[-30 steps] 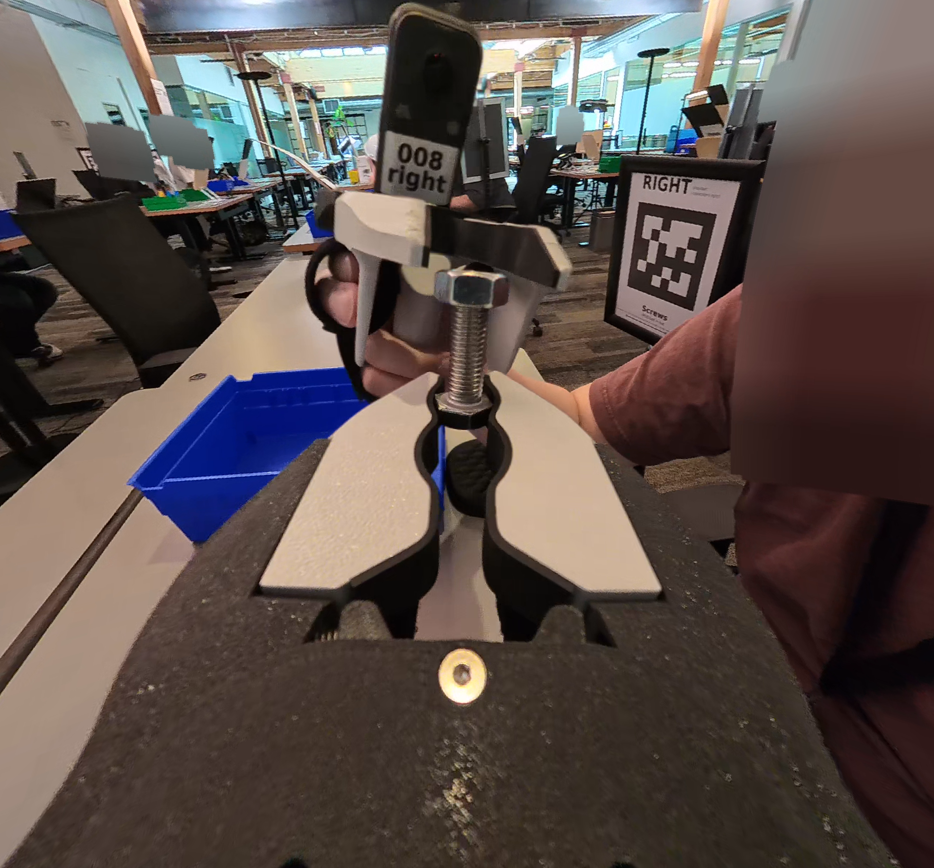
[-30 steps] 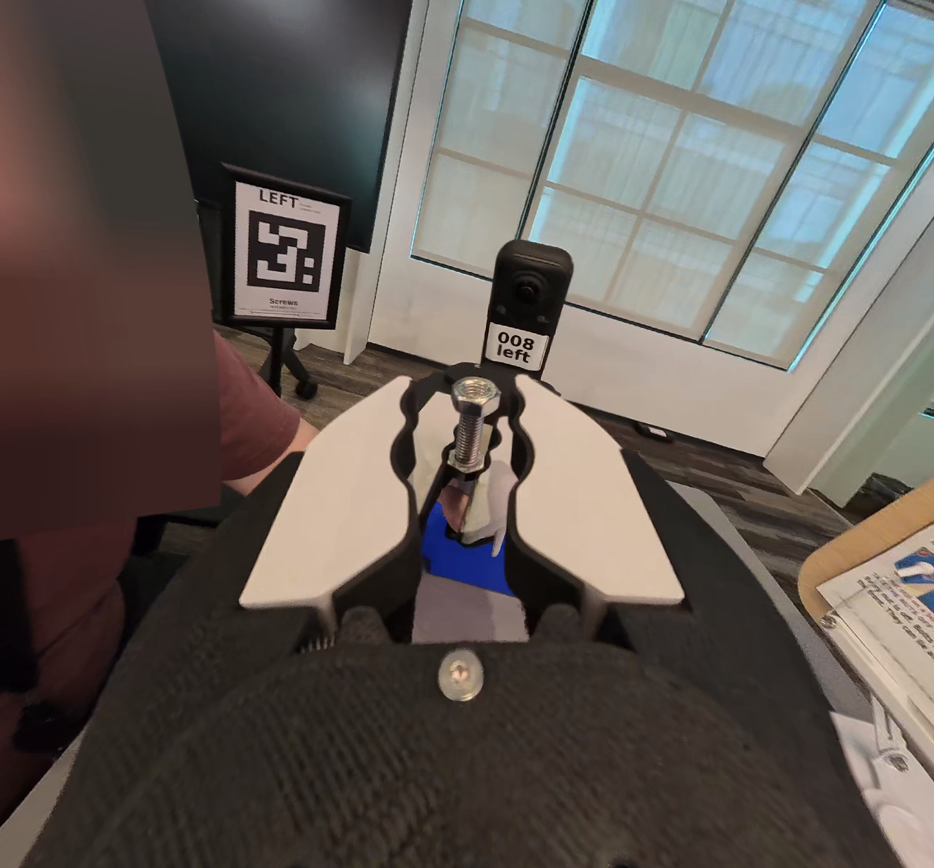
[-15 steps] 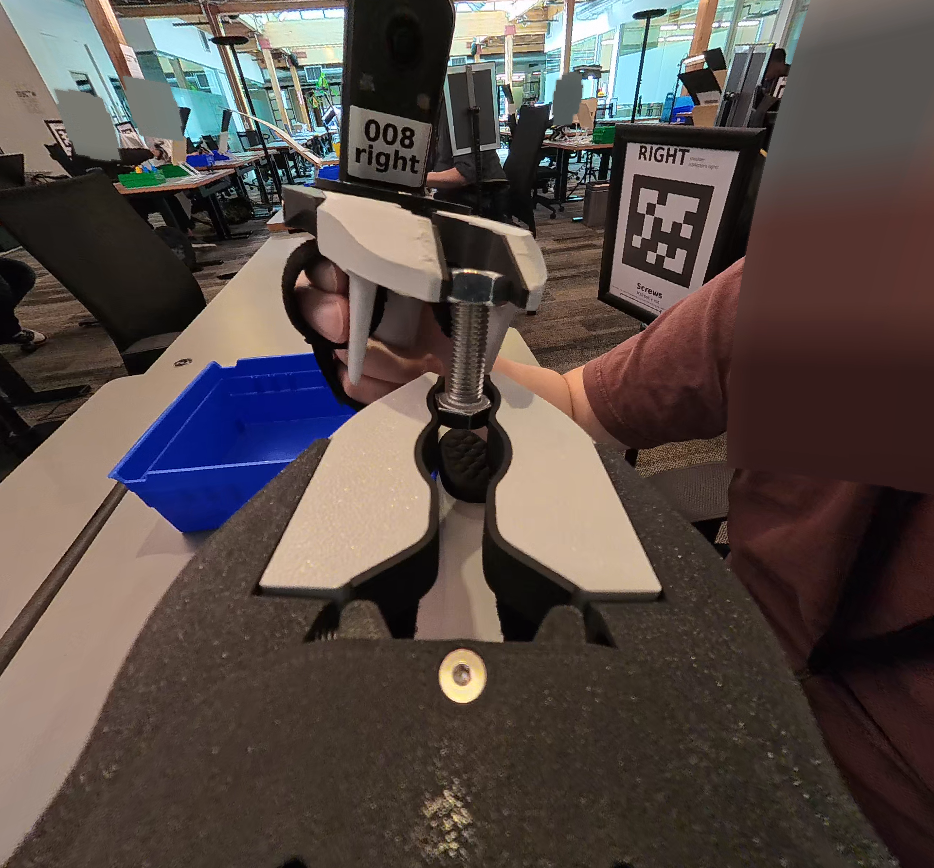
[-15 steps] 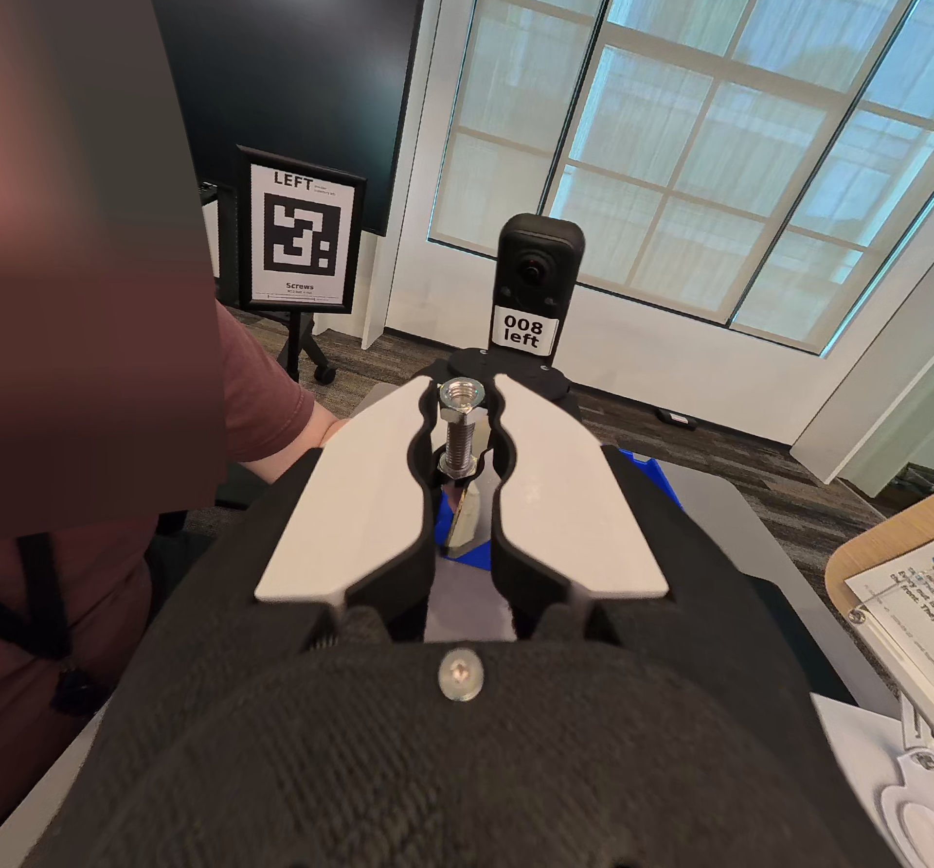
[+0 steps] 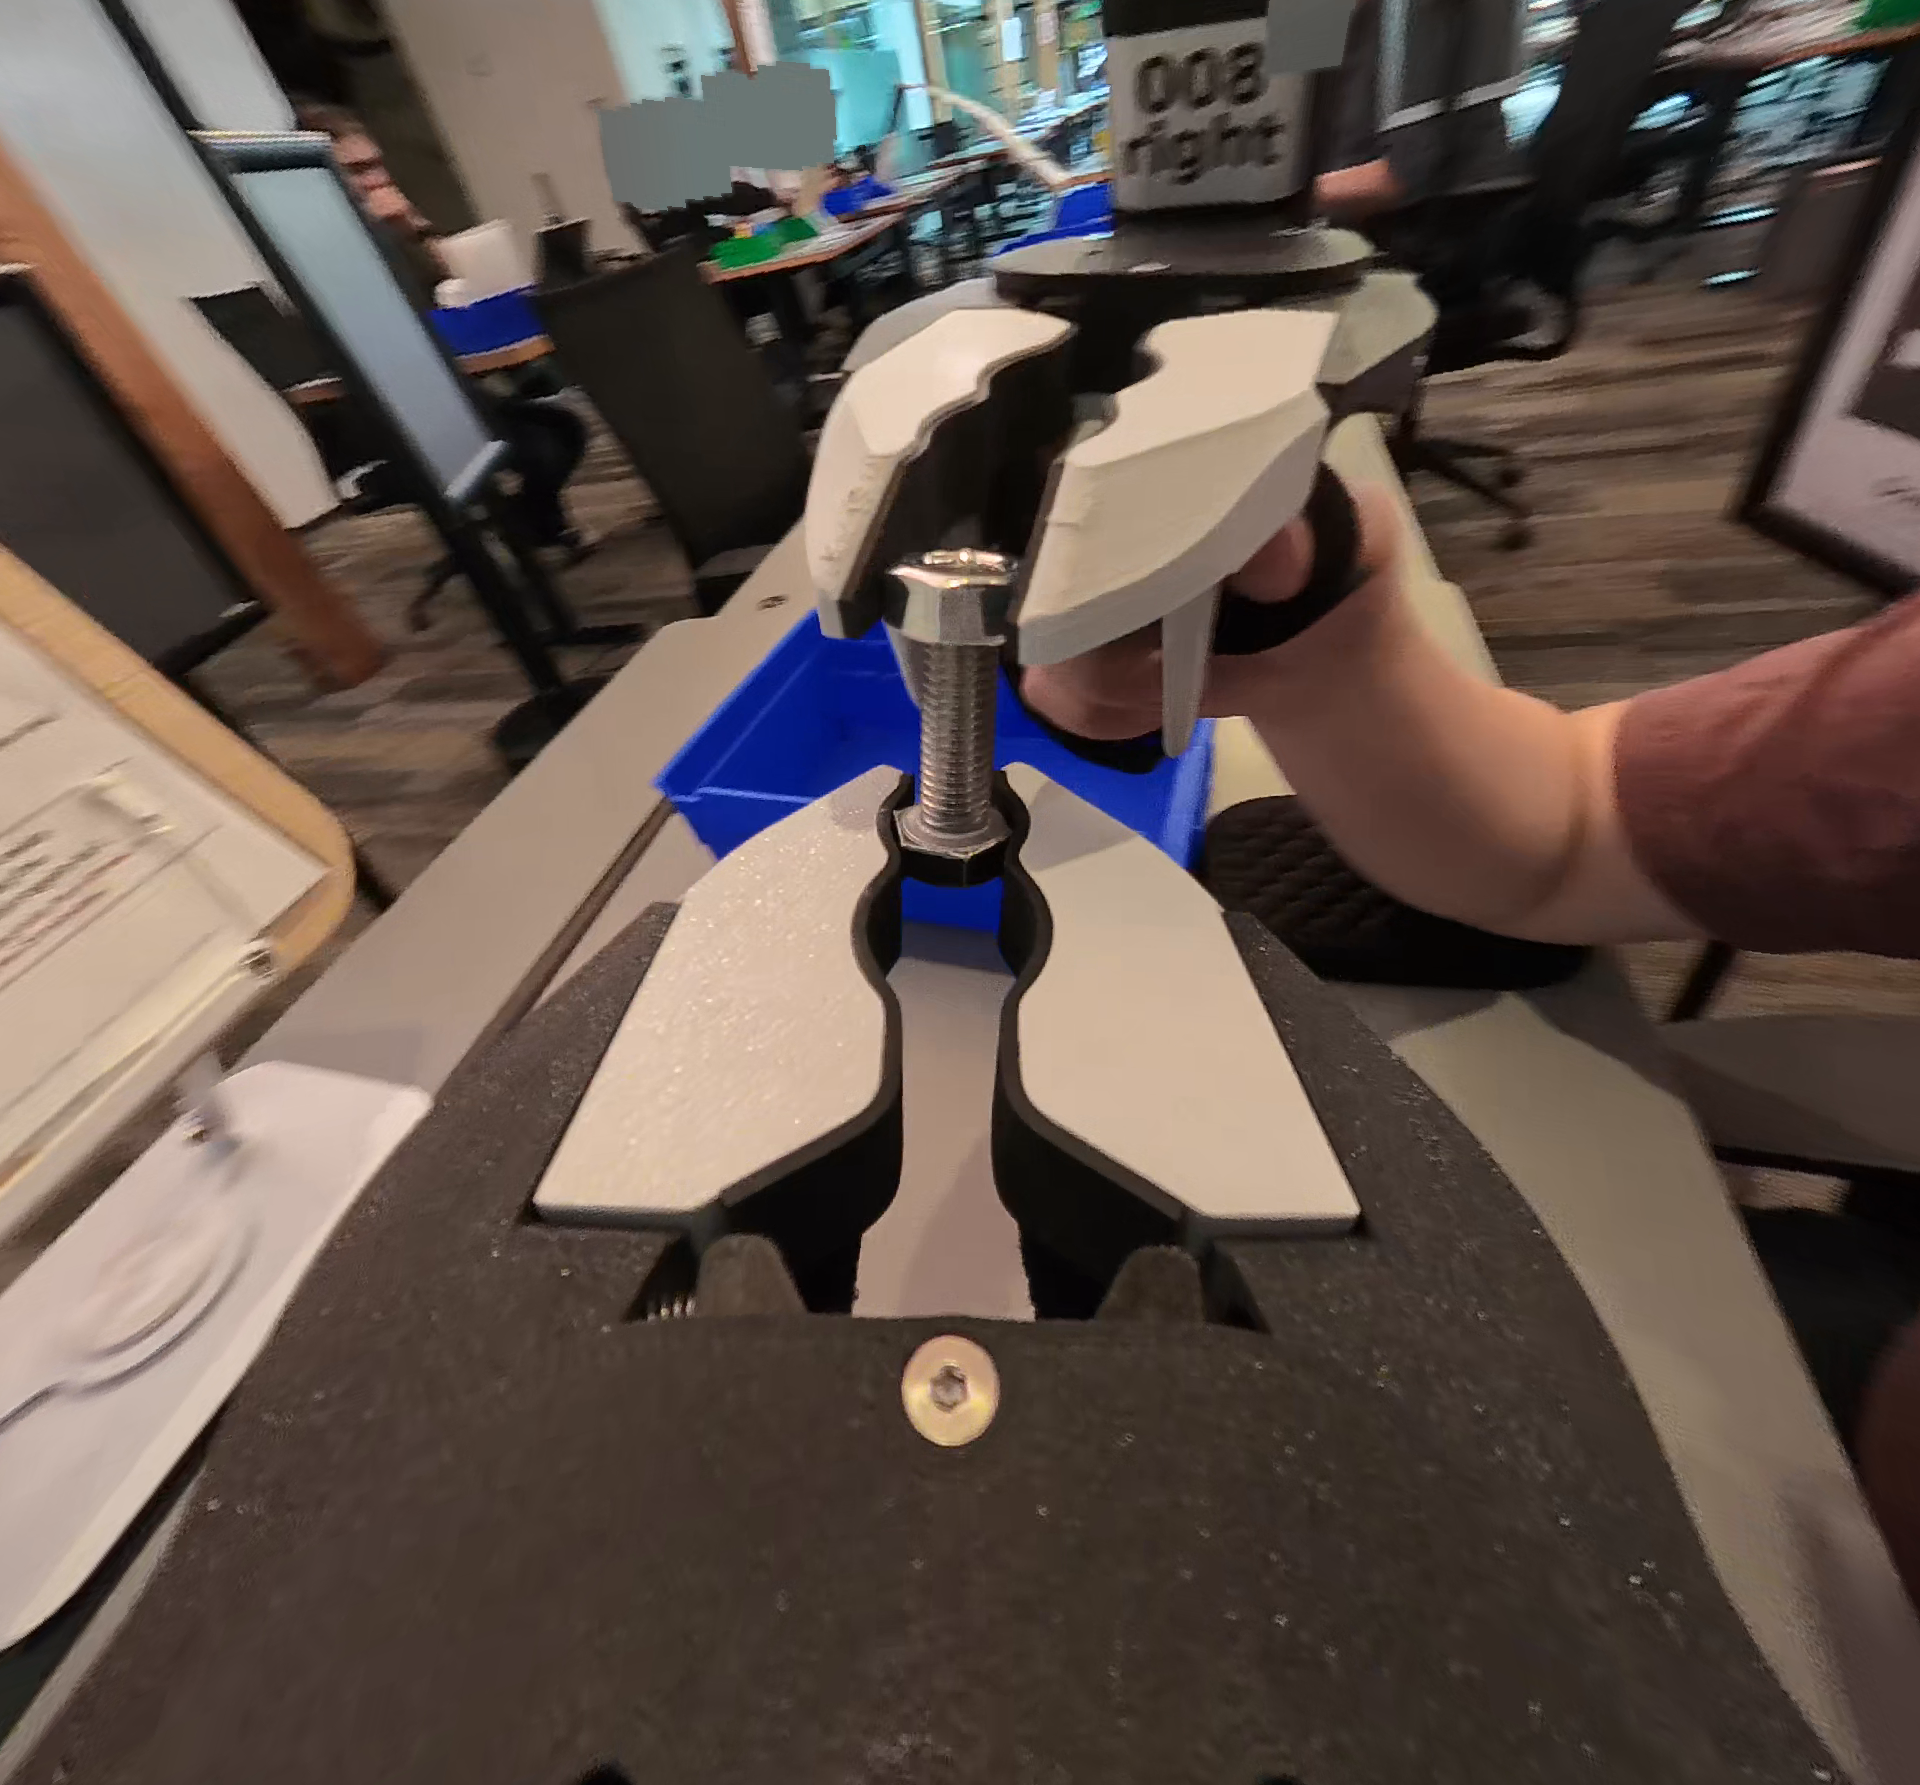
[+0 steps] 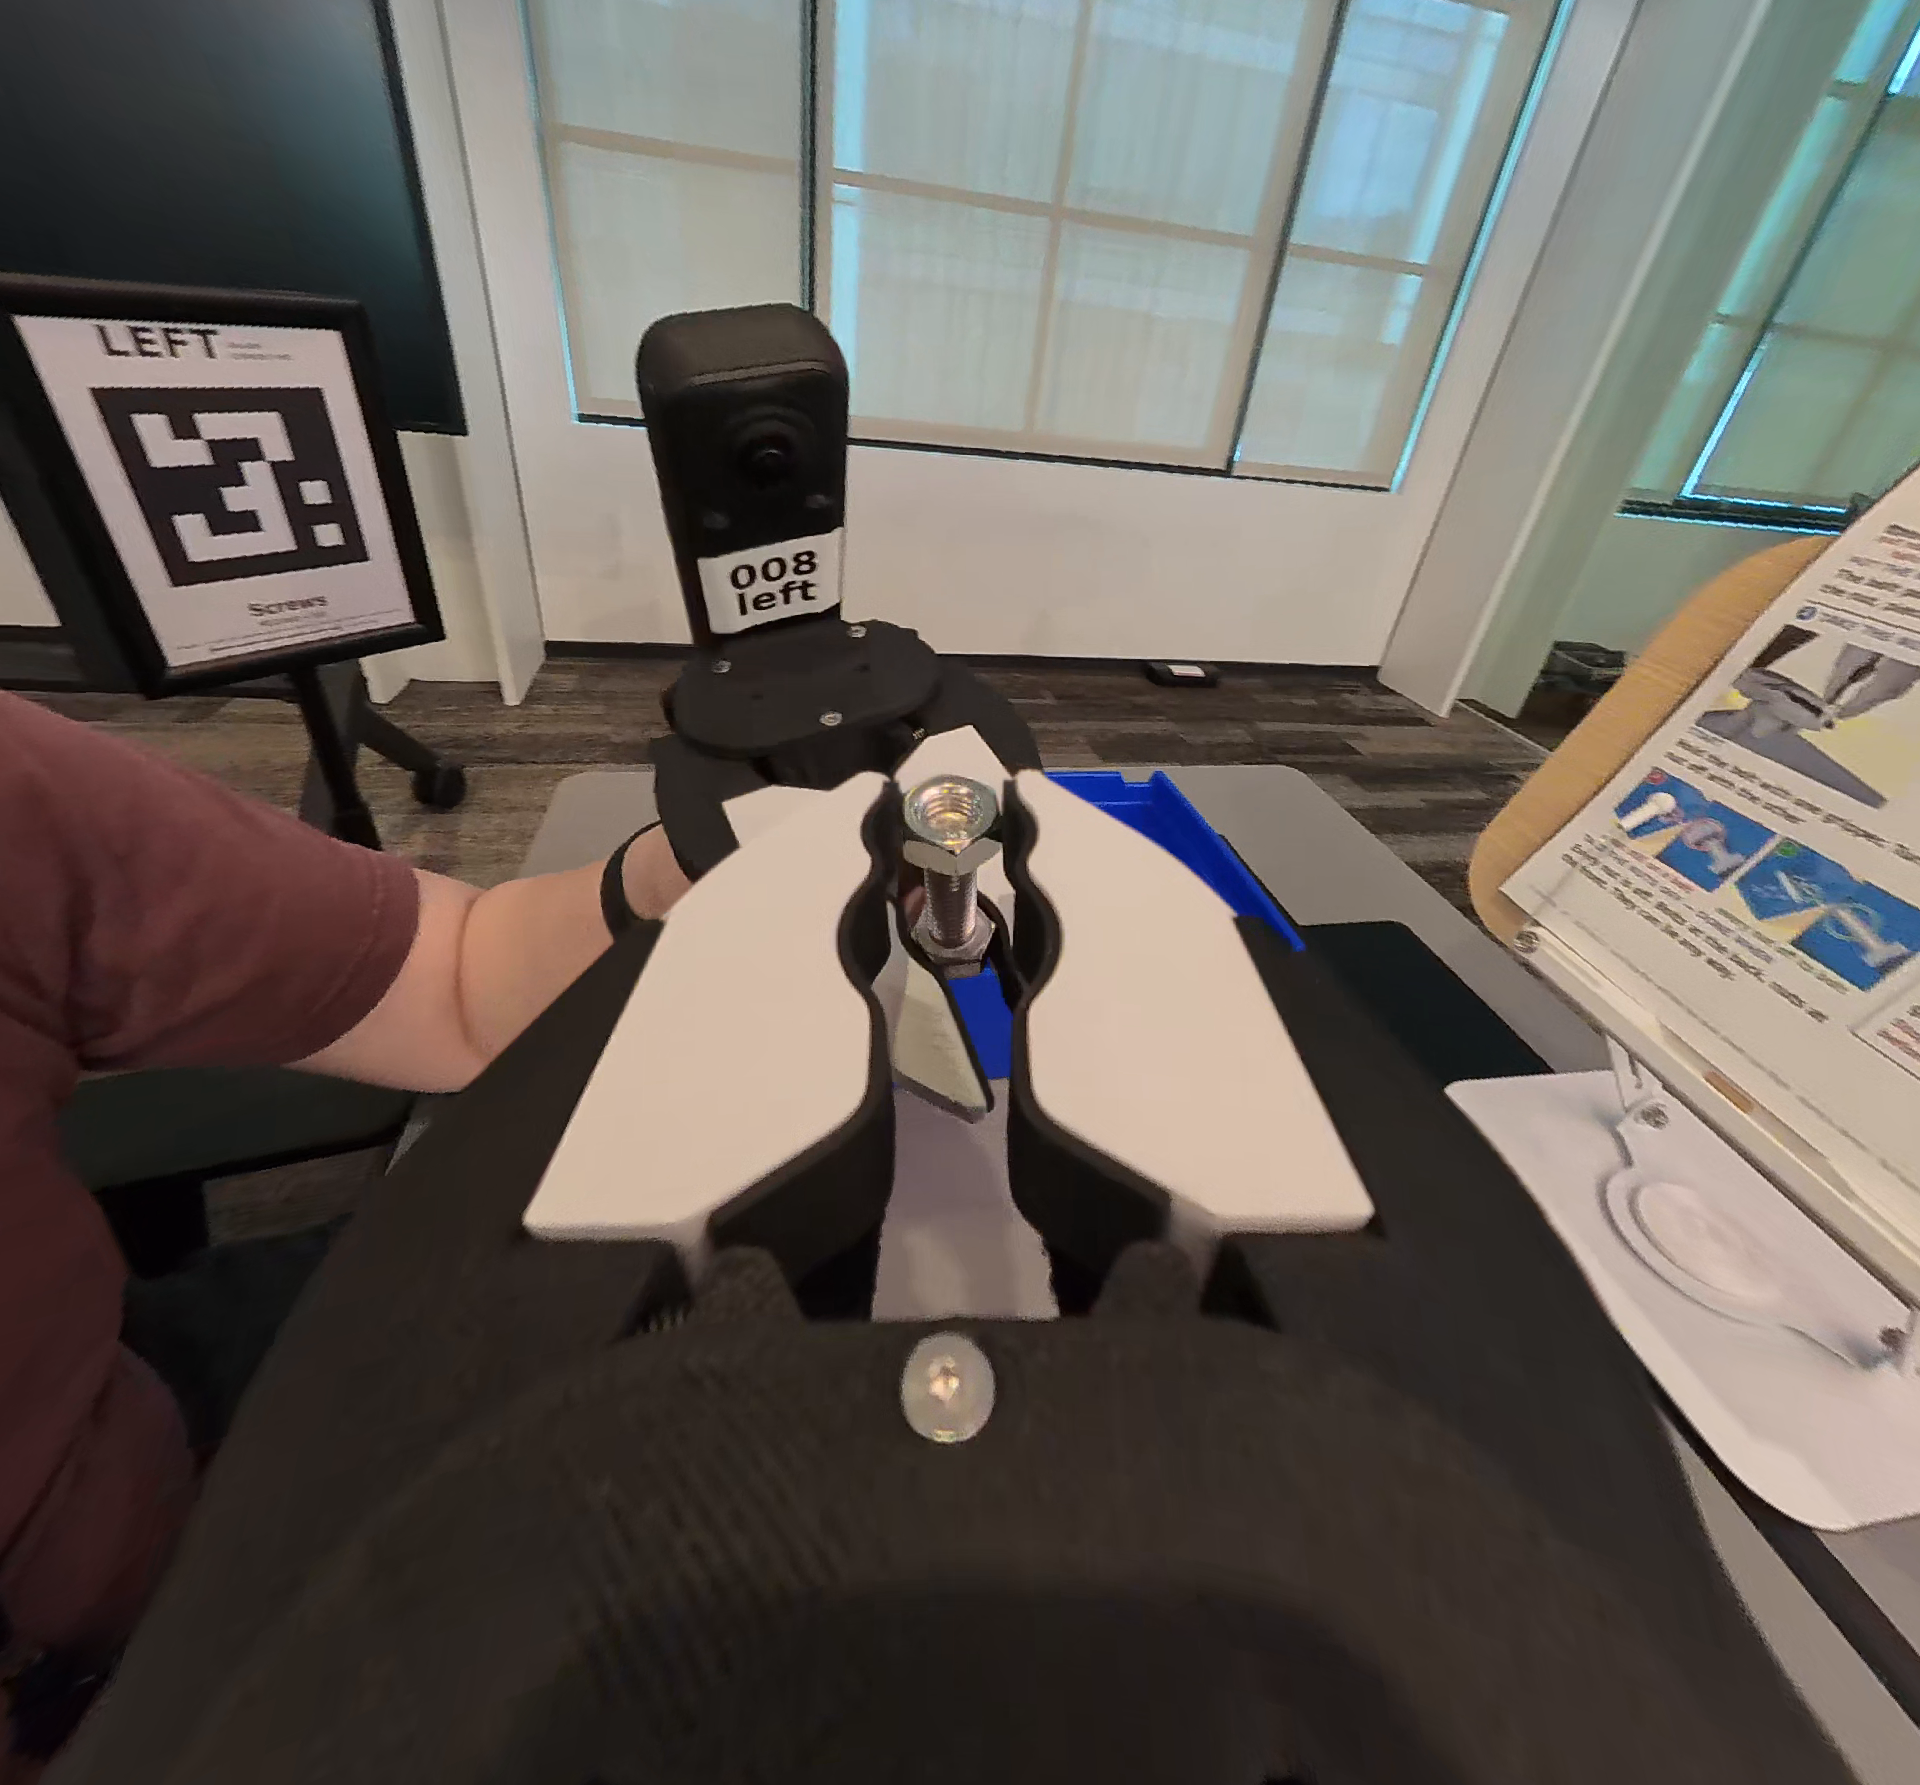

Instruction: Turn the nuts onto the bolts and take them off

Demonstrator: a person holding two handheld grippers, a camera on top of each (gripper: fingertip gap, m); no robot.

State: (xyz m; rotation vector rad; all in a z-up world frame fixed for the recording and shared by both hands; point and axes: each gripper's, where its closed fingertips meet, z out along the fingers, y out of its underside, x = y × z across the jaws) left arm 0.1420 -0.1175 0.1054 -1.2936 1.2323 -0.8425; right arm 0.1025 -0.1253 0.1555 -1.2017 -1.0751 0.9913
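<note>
A steel bolt [image 5: 951,696] stands upright between my two grippers, with a nut [image 5: 951,842] on its lower threads. My left gripper [image 5: 951,805] is shut on the nut at its fingertips. My right gripper [image 5: 940,613] comes down from above, held in a hand, and is shut on the bolt's hex head [image 5: 951,592]. In the right wrist view the bolt head [image 6: 951,821] sits between my right gripper's [image 6: 951,836] tips. The nut [image 6: 948,935] sits lower down, with a left finger [image 6: 935,1039] below it.
A blue bin [image 5: 810,748] sits on the grey table [image 5: 520,914] under the grippers; it also shows in the right wrist view [image 6: 1174,821]. An instruction sheet on a wooden stand [image 6: 1766,800] is beside it. A framed marker sign [image 6: 239,488] stands behind. A person's arm [image 5: 1455,800] reaches in. The tips of one gripper are about 6 cm away from the tips of the other.
Both grippers have swung round the bolt's axis, so the right gripper now faces my left camera head on. The bolt and nut stay gripped. The bin and the stand have come into view.
</note>
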